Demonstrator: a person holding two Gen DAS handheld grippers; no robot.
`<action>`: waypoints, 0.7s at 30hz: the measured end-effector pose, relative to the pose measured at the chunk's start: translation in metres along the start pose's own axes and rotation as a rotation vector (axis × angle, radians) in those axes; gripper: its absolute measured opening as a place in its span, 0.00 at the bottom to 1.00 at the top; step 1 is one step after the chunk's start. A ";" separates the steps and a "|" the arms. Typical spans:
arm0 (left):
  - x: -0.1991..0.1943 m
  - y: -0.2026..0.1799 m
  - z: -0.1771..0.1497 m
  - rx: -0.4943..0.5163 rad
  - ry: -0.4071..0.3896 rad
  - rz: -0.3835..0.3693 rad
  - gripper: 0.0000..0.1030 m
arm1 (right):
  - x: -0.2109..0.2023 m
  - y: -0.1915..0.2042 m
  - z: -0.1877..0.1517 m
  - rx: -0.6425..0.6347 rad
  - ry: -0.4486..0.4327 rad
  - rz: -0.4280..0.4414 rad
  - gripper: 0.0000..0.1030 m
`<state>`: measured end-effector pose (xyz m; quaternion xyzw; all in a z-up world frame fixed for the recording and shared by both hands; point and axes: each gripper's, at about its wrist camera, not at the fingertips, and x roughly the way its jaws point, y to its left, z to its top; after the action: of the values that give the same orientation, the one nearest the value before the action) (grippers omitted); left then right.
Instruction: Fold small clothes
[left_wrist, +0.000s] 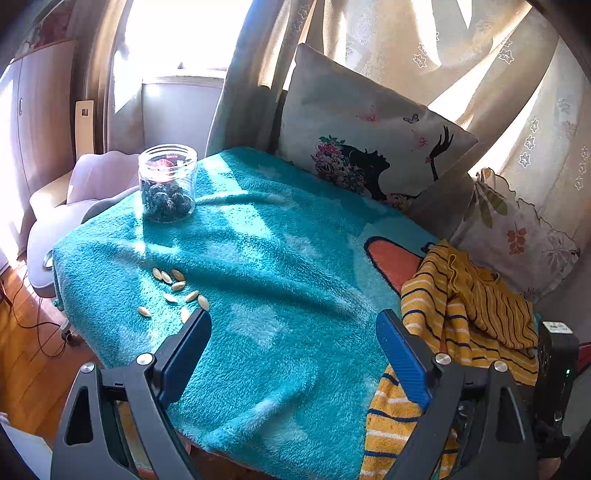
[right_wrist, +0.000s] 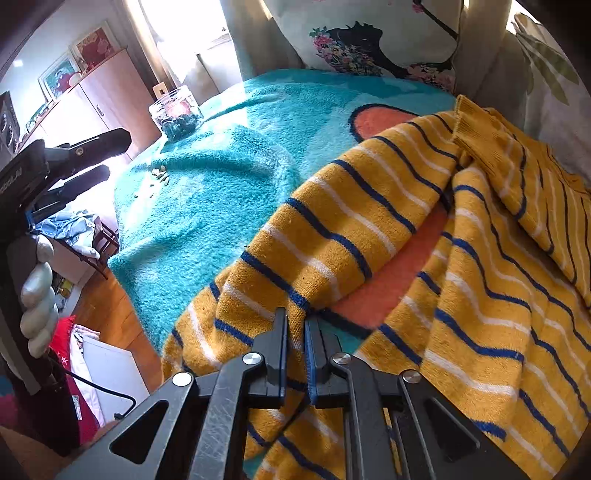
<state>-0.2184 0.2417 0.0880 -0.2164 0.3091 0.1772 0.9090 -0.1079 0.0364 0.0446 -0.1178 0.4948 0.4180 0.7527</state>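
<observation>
Right gripper (right_wrist: 295, 325) is biting down on a fold of the sweater (right_wrist: 369, 236), fingers nearly pressed together with a pinch of yellow knit between them, right at the near edge of the blanket (right_wrist: 207, 206). That grip is looking like the start of a lift or a drag, to pull the crumpled garment flat. Left gripper (left_wrist: 293, 328) is hanging over bare teal blanket with its fingers spread wide and holding nothing, probably waiting to take a second corner. Sweater is lying bunched on the right side of the bed, one part draped off the near edge, below the pillow (left_wrist: 369, 125). Jar (left_wrist: 167, 182) and seeds (left_wrist: 173, 286) are sitting well apart on the left.
</observation>
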 end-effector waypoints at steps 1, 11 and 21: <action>-0.003 0.003 0.001 -0.006 -0.007 0.003 0.87 | -0.003 0.005 0.010 -0.014 -0.018 0.000 0.07; -0.023 0.016 0.018 -0.026 -0.057 0.046 0.87 | -0.042 0.054 0.133 -0.205 -0.183 -0.017 0.07; -0.004 -0.039 0.026 0.088 -0.024 -0.080 0.88 | -0.182 -0.130 0.124 0.027 -0.196 -0.147 0.07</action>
<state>-0.1912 0.2205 0.1202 -0.1862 0.2968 0.1296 0.9276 0.0397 -0.0646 0.2277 -0.1024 0.4144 0.3648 0.8275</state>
